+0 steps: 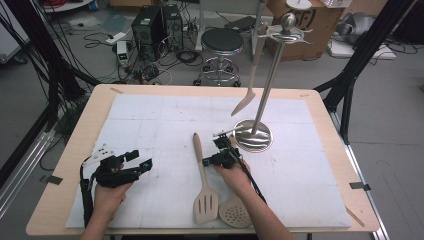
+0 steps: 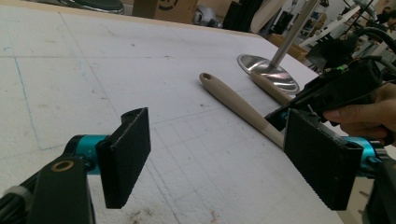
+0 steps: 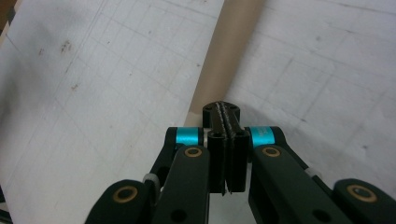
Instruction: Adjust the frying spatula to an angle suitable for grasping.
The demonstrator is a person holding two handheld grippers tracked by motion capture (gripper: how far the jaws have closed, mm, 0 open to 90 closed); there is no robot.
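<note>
Beige wooden skimmer handle just past right claw, shut empty | left claw wide open, empty | next: open, grasp handle, hang on steel stand at 1 o'clock

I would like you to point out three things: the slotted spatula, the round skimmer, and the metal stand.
slotted spatula [image 1: 206, 202], high view, on its slotted blade.
round skimmer [image 1: 235, 215], high view, on its perforated round head.
metal stand [image 1: 253, 136], high view, on its shiny round base.

A matt, wood-like beige finish is shown by the slotted spatula. The stand is made of polished, glossy metal. The bench is edged in pale wood and covered by matt white sheeting, scuffed in places.
</note>
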